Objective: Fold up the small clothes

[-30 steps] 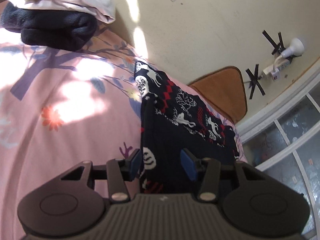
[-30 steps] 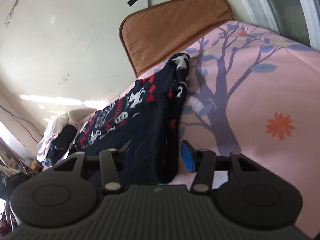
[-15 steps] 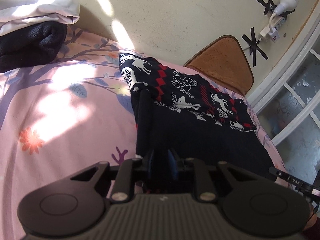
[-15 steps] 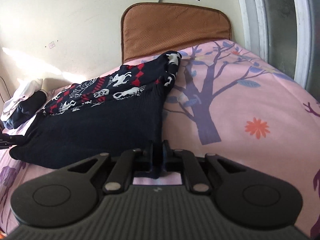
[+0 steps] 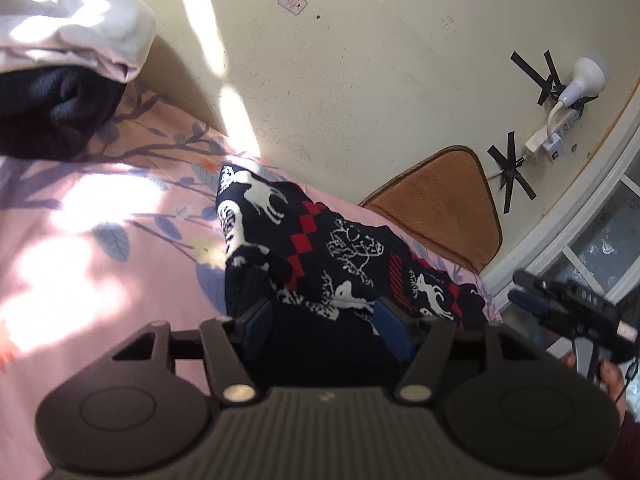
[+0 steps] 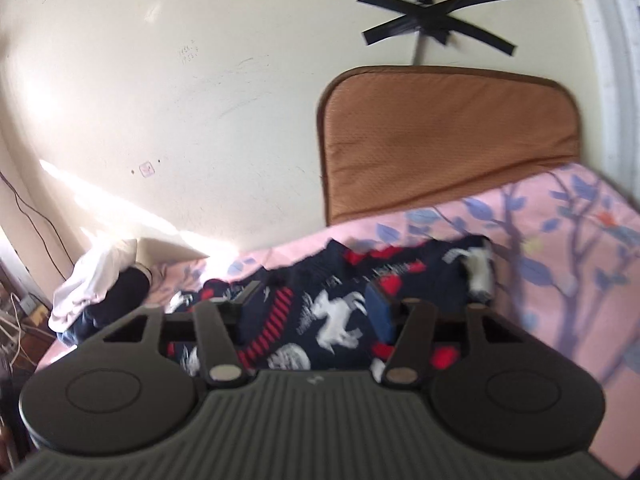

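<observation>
A small dark navy sweater point(image 5: 332, 256) with white reindeer and red diamonds lies folded on the pink bedsheet point(image 5: 80, 240). My left gripper point(image 5: 324, 324) is open just above its near edge, holding nothing. In the right wrist view the sweater point(image 6: 340, 312) lies under my right gripper point(image 6: 312, 308), which is open and empty. The right gripper also shows at the right edge of the left wrist view point(image 5: 568, 312).
A pile of white and black clothes point(image 5: 60, 80) sits at the bed's far left against the wall. A brown cushion point(image 6: 440, 136) leans on the wall at the bed's far end. A window frame point(image 5: 580, 220) runs along the right.
Both grippers were shut on the sweater's edge half a second ago; now both have opened and let it go, and the sweater lies folded over. The right gripper has moved over the sweater.
</observation>
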